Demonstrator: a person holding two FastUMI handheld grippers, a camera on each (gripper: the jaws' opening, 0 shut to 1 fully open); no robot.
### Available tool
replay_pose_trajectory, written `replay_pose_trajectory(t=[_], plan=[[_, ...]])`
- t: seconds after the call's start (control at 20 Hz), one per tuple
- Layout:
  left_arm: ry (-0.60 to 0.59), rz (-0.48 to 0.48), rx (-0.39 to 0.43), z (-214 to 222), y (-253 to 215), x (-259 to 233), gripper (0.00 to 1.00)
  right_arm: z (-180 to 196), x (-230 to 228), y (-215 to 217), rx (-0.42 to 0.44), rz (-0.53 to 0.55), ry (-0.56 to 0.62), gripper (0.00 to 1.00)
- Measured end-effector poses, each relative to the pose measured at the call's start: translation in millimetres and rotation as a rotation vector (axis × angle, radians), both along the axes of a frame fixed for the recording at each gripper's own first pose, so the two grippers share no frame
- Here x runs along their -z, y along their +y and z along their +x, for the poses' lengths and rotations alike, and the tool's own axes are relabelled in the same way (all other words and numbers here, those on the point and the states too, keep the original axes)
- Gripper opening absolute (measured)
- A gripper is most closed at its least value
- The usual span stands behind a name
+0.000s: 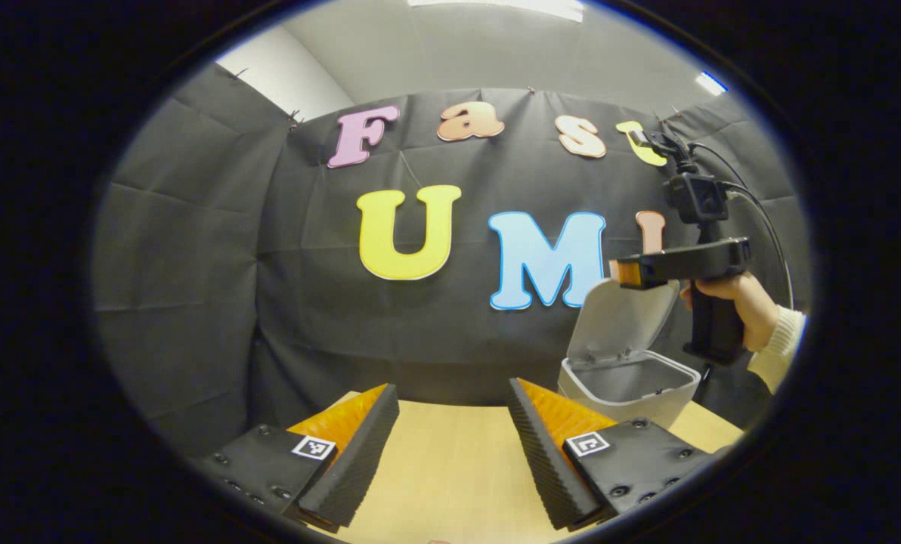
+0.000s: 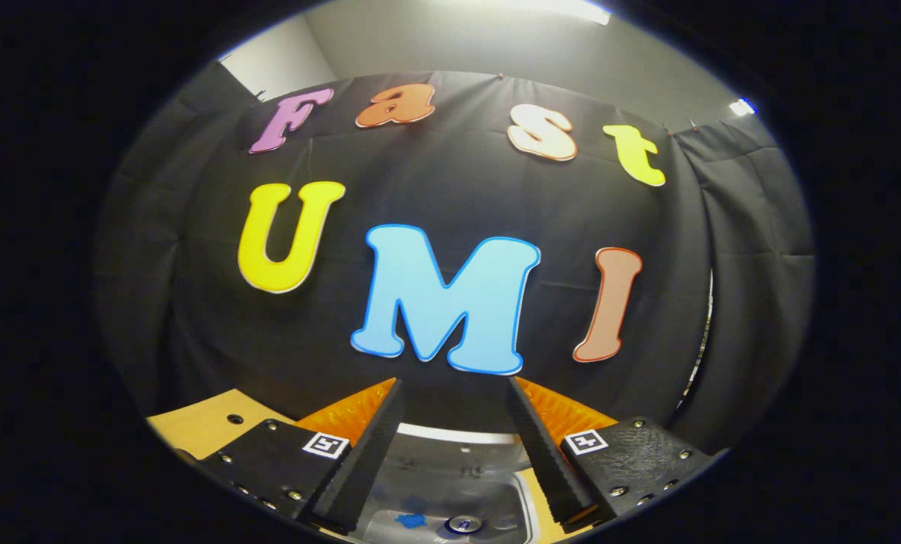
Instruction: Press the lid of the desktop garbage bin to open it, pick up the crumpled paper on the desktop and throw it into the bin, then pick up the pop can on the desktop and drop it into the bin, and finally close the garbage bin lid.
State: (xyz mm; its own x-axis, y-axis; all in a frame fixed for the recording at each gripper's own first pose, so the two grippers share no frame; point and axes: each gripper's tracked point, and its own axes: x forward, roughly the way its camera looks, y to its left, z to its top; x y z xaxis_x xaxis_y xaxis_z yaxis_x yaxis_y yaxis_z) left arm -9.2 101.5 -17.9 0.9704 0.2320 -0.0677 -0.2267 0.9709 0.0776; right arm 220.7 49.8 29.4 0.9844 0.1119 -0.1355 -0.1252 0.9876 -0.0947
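Observation:
In the left gripper view the white desktop bin [image 1: 623,393] stands on the wooden table at the right, its lid [image 1: 624,313] tipped up and open. Just above the lid's top edge is my right gripper [image 1: 629,273], held by a hand [image 1: 745,306]. My left gripper [image 1: 452,387] hovers low over the table, open, with nothing between its fingers. In the right gripper view my right gripper [image 2: 454,385] is open and empty over the lid's white rim [image 2: 450,434]. Down inside the bin lies the pop can [image 2: 463,523], top end up, beside a small blue patch [image 2: 409,520].
The wooden table [image 1: 450,461] stretches under my left gripper up to the black cloth wall. In the right gripper view a corner of the table [image 2: 193,427] with a small hole shows at the left. A sleeve [image 1: 783,347] and cables trail behind the right gripper.

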Motion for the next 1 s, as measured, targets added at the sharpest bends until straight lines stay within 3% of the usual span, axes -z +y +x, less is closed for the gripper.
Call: replay_pose_trajectory(t=[0.15, 0.35, 0.8, 1.0], plan=[[-0.01, -0.026, -0.004, -5, -2, -2, 0.95, -29, 62, 27, -0.12, -0.037, 0.169, 0.87], [-0.004, -0.035, -0.021, -9, 4, 1, 0.95, -45, 89, 28, -0.141, -0.079, 0.176, 0.84], [-0.006, -0.027, -0.058, -11, 25, 0, 0.95, -44, 109, 26, -0.131, 0.178, 0.251, 0.85], [0.003, -0.02, -0.049, -8, 32, 8, 0.95, -44, 111, 24, -0.124, 0.189, 0.241, 0.85]])
